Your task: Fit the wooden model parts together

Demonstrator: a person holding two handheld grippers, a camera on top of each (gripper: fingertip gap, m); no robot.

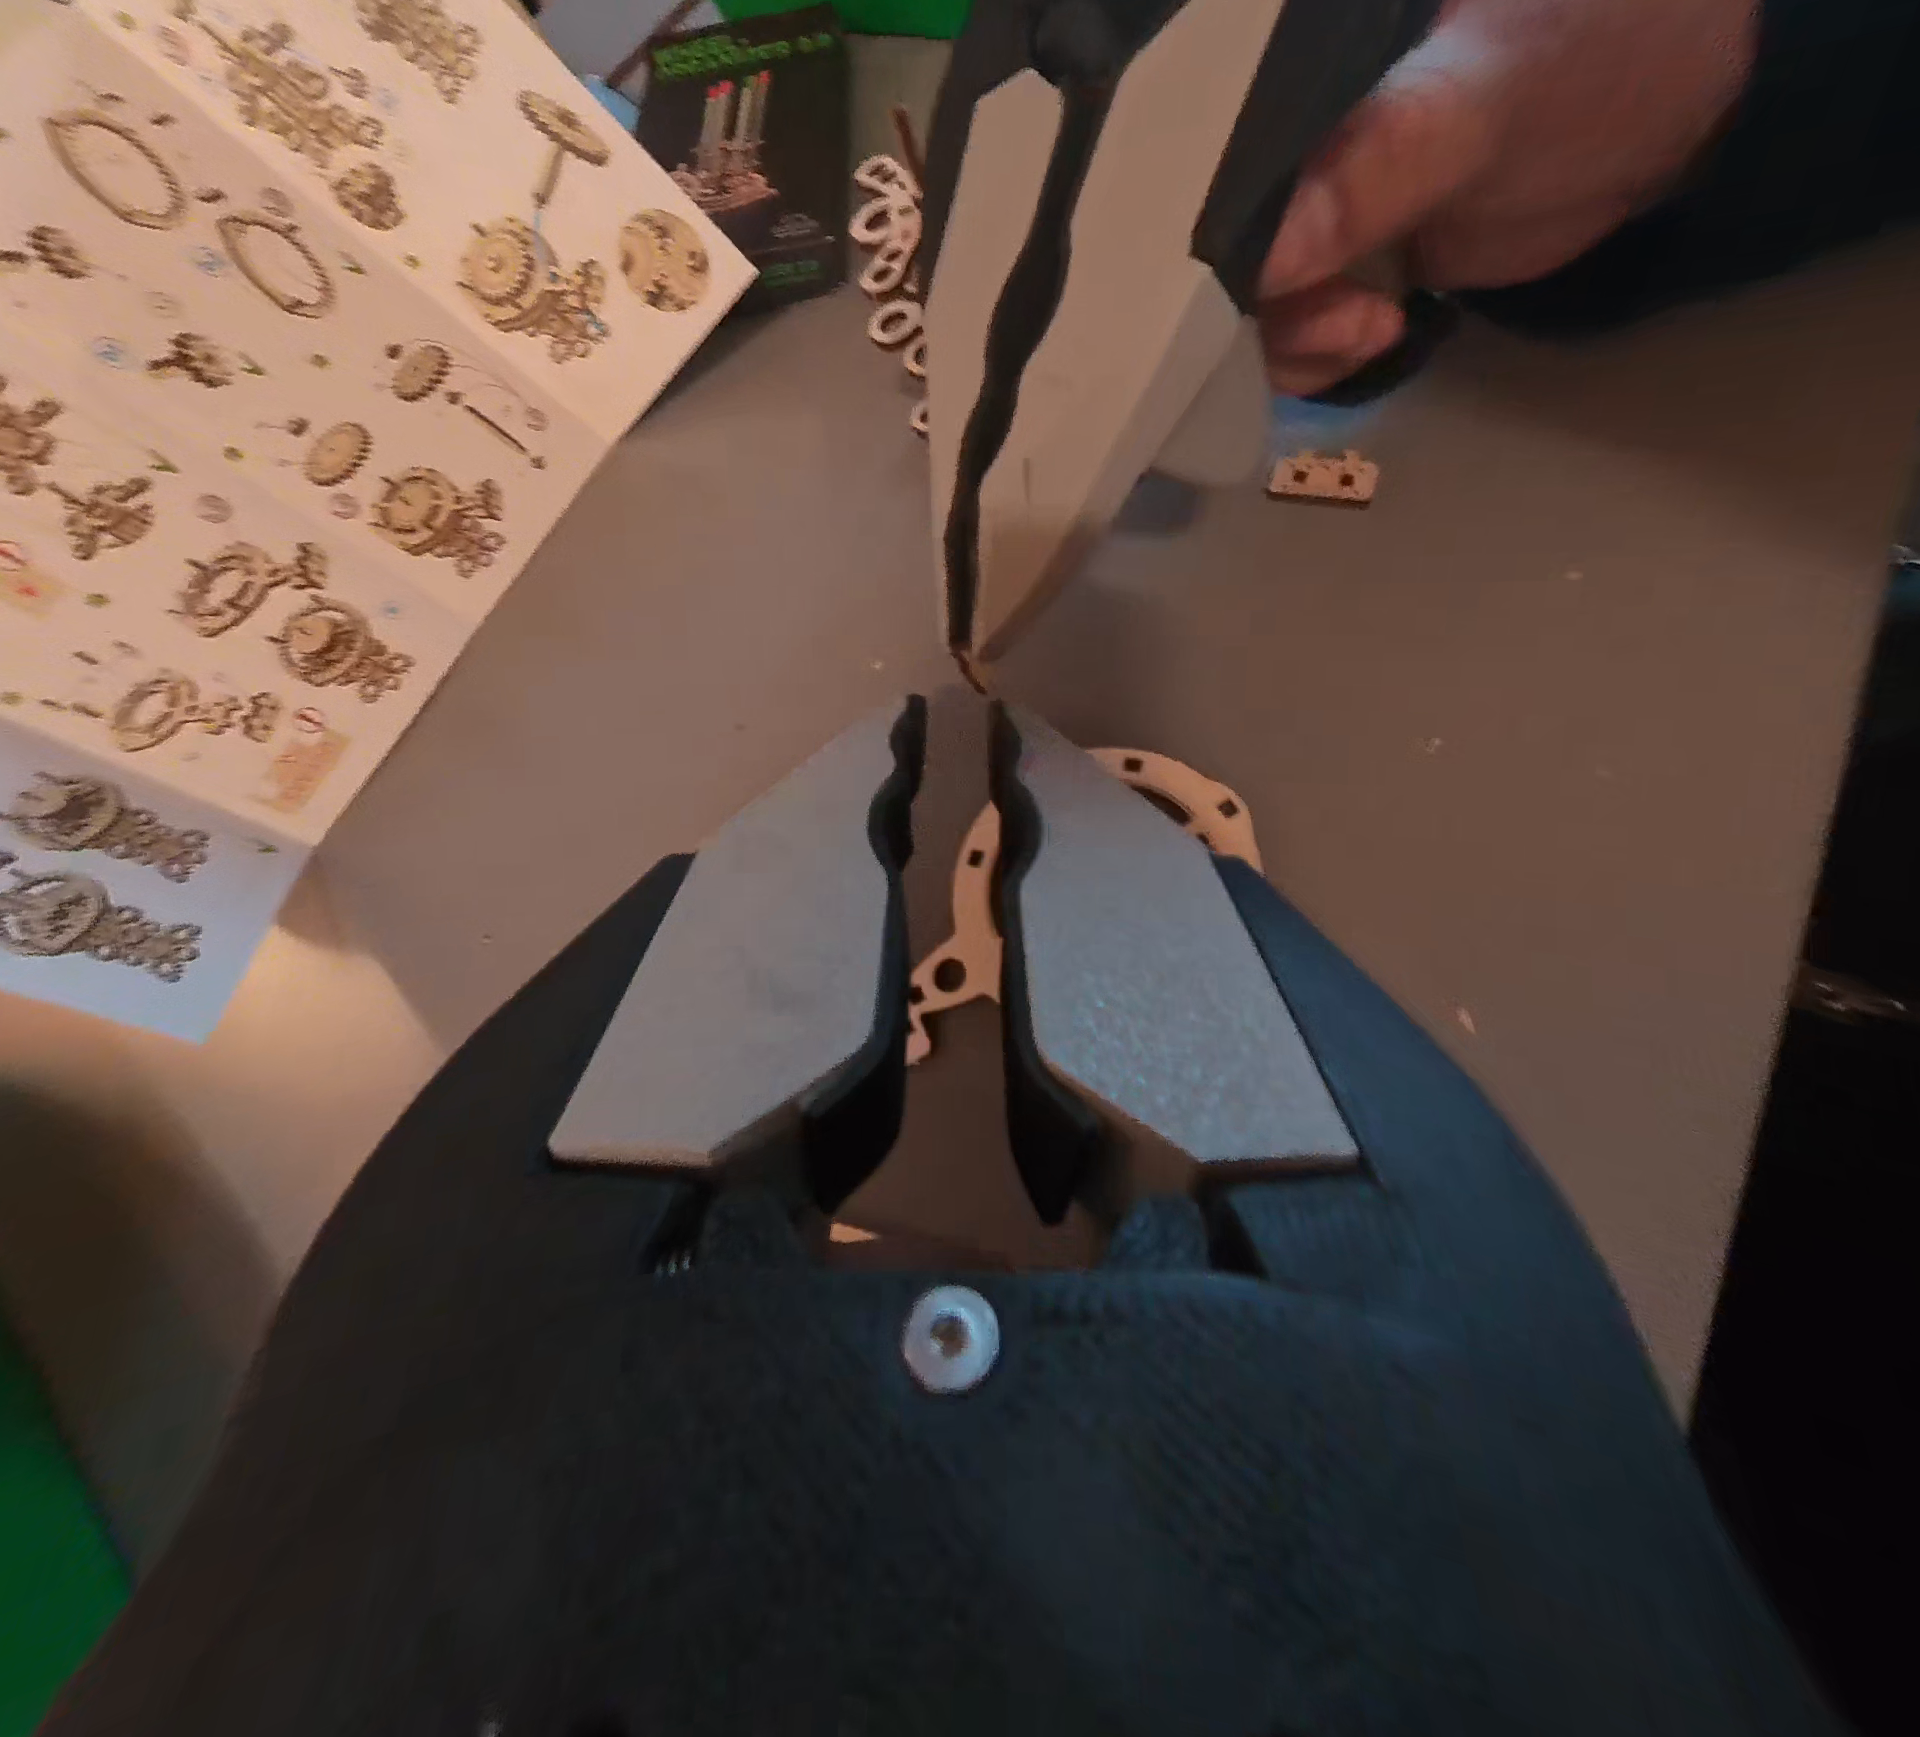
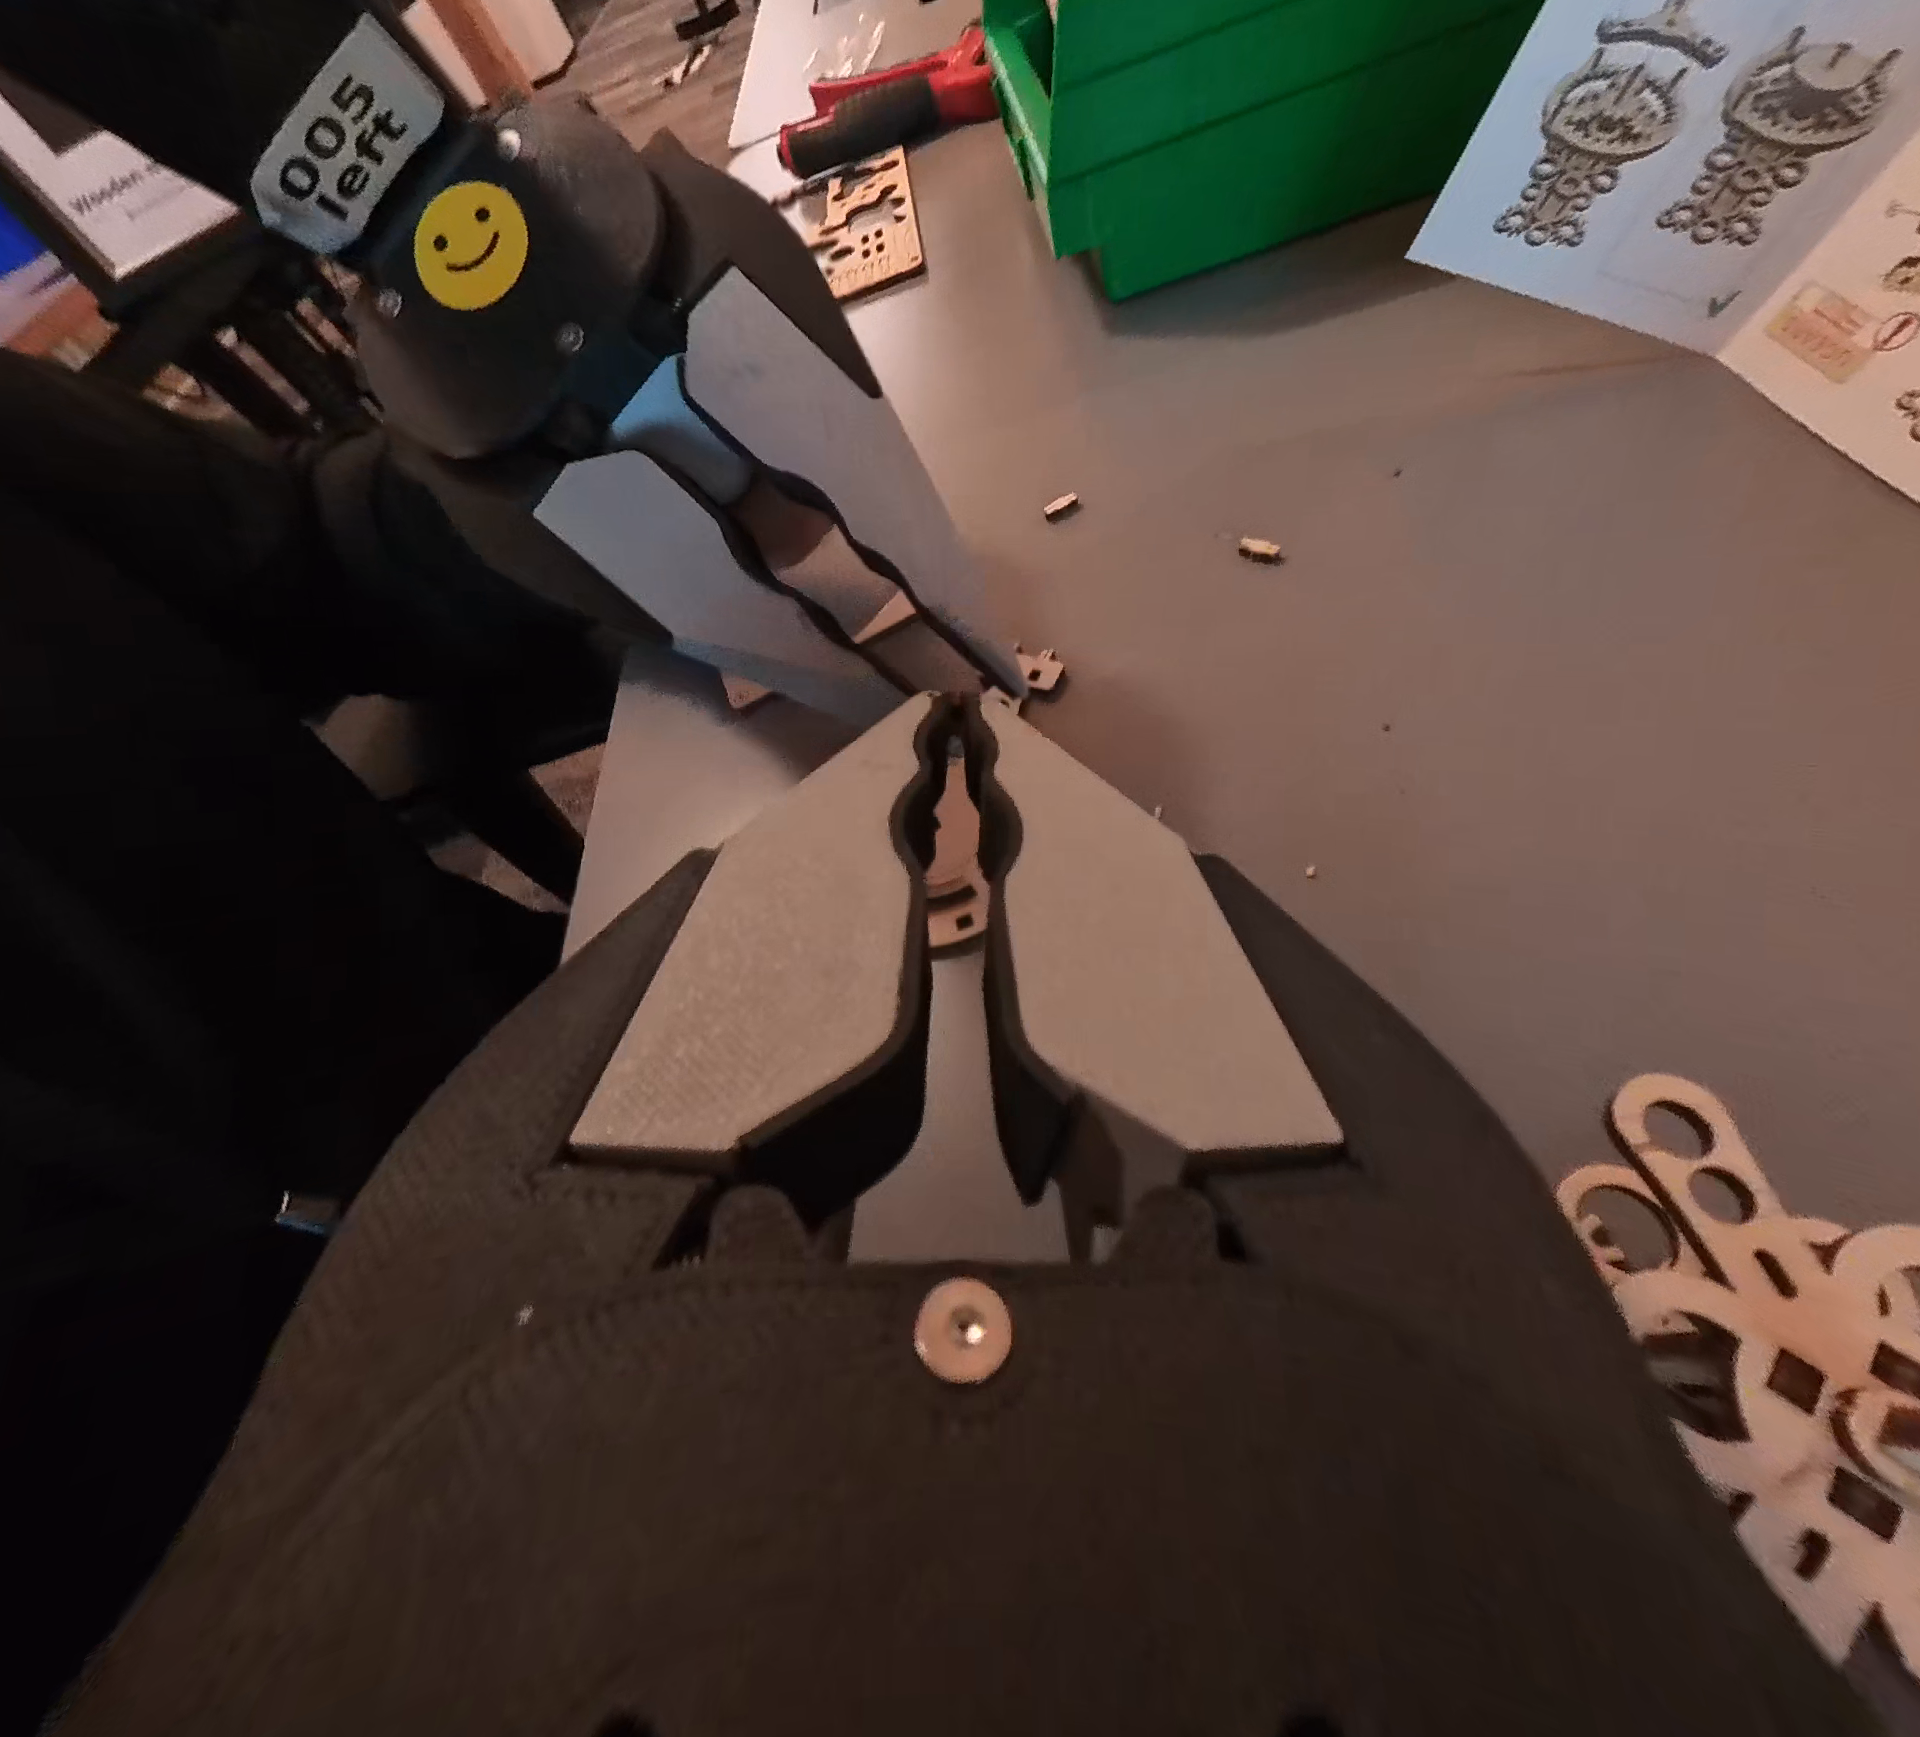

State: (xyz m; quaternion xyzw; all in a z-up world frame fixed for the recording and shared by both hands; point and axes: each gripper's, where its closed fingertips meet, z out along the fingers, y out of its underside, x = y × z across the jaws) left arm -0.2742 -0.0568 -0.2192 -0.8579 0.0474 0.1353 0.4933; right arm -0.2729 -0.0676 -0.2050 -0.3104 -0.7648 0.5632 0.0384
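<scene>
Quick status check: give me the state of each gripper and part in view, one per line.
Left gripper: jaws slightly apart, empty, over the ring plate.
Right gripper: jaws nearly shut, tips pinching a tiny dark piece.
Ring plate: flat on the table under the left gripper.
Small plate: lying loose.
Instruction sheet: unfolded.
Green bin: upright, holding part sheets.

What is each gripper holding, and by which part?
Right gripper seems to pinch a small wooden piece at its fingertips; the held part is hidden. Left gripper holds nothing.
</scene>
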